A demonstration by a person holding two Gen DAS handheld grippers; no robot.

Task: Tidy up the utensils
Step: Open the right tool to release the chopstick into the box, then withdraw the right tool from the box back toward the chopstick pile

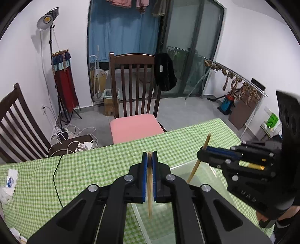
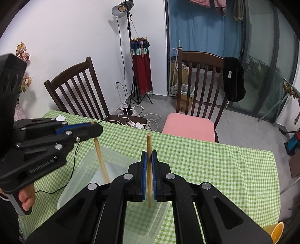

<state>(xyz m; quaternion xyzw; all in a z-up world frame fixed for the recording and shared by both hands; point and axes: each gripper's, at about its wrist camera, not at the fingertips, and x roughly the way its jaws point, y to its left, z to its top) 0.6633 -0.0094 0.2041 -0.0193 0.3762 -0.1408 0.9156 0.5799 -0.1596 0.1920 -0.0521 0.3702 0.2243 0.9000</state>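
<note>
While clamped, chopstick (image 2: 149, 180) between right tongs (image 2: 149, 155), seemingly upright

Brightness: even, bright indoor light; white walls lit uniformly.
Source: studio lamp (image 1: 46, 20) on its stand, lit, warm bulb; seen too from the right wrist (image 2: 120, 9).
Shadows: soft, faint on the checked tablecloth (image 1: 84, 169).
Distortion: strong fisheye; black vignette at corners.
Focus: sharp centre, slight edge softness.
Glare: none noted.
</note>
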